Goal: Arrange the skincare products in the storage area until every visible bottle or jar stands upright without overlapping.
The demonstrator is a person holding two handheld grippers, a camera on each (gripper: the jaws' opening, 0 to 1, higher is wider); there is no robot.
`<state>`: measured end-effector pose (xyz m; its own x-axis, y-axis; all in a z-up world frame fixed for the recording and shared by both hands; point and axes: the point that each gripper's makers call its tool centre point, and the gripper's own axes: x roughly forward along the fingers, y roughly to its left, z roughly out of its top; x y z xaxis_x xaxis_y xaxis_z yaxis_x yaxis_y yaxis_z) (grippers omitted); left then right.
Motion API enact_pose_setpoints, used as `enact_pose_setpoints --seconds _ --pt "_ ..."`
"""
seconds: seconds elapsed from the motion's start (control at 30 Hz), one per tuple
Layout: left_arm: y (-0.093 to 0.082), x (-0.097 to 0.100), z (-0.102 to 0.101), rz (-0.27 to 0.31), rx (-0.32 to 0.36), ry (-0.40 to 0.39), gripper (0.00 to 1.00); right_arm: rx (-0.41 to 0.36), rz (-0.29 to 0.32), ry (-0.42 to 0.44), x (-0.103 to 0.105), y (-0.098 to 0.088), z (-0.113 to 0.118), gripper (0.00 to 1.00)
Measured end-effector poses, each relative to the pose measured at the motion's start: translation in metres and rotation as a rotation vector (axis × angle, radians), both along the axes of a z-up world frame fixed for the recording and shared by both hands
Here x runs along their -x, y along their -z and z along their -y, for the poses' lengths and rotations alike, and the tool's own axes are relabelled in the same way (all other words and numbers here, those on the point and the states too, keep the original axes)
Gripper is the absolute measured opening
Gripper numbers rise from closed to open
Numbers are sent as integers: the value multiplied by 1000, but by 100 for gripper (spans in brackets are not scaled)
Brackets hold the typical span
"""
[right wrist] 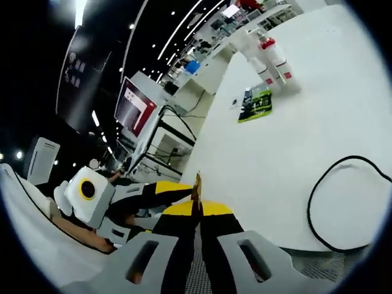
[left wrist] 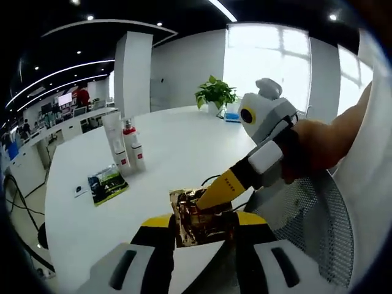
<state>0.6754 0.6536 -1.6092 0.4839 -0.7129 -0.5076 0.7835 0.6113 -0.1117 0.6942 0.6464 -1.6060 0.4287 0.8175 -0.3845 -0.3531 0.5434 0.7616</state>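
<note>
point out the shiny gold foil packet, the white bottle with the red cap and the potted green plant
shiny gold foil packet (left wrist: 197,219), left gripper view, crinkled middle
white bottle with the red cap (left wrist: 135,150), left gripper view, its body
potted green plant (left wrist: 215,93), left gripper view, its leaves

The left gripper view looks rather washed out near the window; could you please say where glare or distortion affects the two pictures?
Left gripper view: the window is blown out behind the plant. Right gripper view: fisheye bends the table edge; the background is dim.
</note>
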Motion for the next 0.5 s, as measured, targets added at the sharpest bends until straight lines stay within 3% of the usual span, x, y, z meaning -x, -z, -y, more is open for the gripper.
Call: enact_pose_setpoints --seconds 0.13,0.33,0.4,0.5 --pt "-9 -1 2 19 43 3 39 -20 10 -2 1 -7 1 0" --pt "-21 2 4 -19 139 10 43 -69 33 -6 -2 -21 11 0" --pt "-24 3 5 -26 161 13 44 -24 63 -52 1 -22 15 0" --pt "-28 4 7 -47 199 17 46 -38 107 -92 3 -31 20 0"
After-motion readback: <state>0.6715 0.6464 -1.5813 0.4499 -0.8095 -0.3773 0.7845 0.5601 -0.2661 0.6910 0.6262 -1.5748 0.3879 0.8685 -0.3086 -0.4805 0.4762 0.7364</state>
